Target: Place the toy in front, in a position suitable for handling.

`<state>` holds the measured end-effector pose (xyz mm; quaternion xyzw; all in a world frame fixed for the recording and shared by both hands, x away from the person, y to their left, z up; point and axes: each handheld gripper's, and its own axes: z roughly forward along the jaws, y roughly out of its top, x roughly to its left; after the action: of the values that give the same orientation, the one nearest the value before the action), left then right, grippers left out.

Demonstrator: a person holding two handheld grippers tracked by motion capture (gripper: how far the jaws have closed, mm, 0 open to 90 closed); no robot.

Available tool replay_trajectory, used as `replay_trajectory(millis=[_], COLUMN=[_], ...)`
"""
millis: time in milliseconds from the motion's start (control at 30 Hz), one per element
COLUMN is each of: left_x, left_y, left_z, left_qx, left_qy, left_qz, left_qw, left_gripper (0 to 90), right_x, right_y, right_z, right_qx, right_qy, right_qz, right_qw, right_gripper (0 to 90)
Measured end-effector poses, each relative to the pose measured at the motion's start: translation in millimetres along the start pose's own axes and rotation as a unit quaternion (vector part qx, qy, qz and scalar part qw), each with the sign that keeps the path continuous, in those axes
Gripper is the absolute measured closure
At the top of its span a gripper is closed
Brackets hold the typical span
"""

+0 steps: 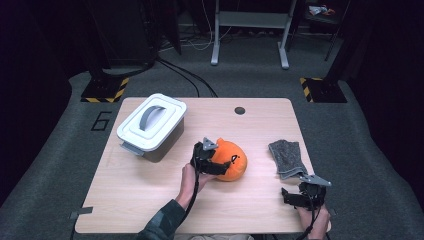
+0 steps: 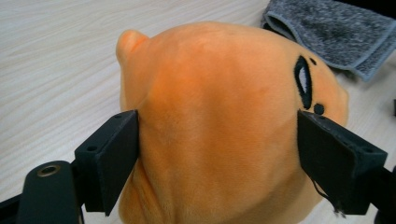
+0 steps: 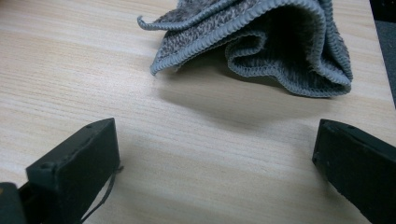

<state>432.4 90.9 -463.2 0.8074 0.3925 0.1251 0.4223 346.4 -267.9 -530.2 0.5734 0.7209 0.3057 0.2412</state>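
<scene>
Sitting at the middle of the frame in the high view, the orange plush toy (image 1: 231, 160) lies on the worktop (image 1: 150, 185) with its long side running left to right and its black stitched eye toward the right. A small bump sticks up at its top left. The left tongs (image 1: 216, 167) are around it, one jaw on each side, and in the left gripper view both jaws touch the soft orange sides, so they are gripping the toy (image 2: 219, 126).

At the upper left of the worktop stands a grey box with a white lid (image 1: 151, 125). The worktop is pale wood with a small dark hole (image 1: 240, 110) near its far edge.

Right of the toy lies a folded grey cloth (image 1: 287, 157). Below it, at the lower right, the right tongs (image 1: 300, 197) are wide open, holding nothing, near the cloth (image 3: 261, 42) but apart from it.

Grey carpet and black cables lie on the floor (image 1: 250, 80) behind.
</scene>
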Motion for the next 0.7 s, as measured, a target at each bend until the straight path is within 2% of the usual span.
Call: replay_trajectory(millis=[67, 200, 233, 333, 400, 700], left_x=[3.2, 10.2, 12.2, 19.4, 25.6, 44.9], left_y=[-0.1, -2.8, -3.5, -6.1, -8.1, -18.0], left_z=[-4.7, -14.0, -15.9, -23.5, -28.2, -36.4], left_qx=[-0.009, -0.022, -0.024, -0.030, -0.032, -0.021], left_qy=[0.001, -0.013, -0.006, -0.010, -0.021, -0.033], left_qz=[0.007, 0.006, 0.009, 0.010, 0.016, 0.021], left_qw=[0.9999, 0.9997, 0.9996, 0.9995, 0.9991, 0.9990], left_gripper=[15.4, 16.3, 16.0, 17.5, 18.3, 25.0], right_x=[0.0, 0.0, -0.1, 0.0, 0.0, 0.0], right_y=[0.0, 0.0, 0.0, 0.0, 0.0, 0.0], right_z=[0.0, 0.0, 0.0, 0.0, 0.0, 0.0], right_qx=[0.000, 0.000, 0.000, 0.000, 0.000, 0.000], right_qy=[0.000, 0.000, 0.000, 0.000, 0.000, 0.000], right_qz=[0.000, 0.000, 0.000, 0.000, 0.000, 0.000], right_qw=[1.0000, 1.0000, 1.0000, 1.0000, 1.0000, 1.0000], right_gripper=[0.0, 0.0, 0.0, 0.0, 0.0, 0.0])
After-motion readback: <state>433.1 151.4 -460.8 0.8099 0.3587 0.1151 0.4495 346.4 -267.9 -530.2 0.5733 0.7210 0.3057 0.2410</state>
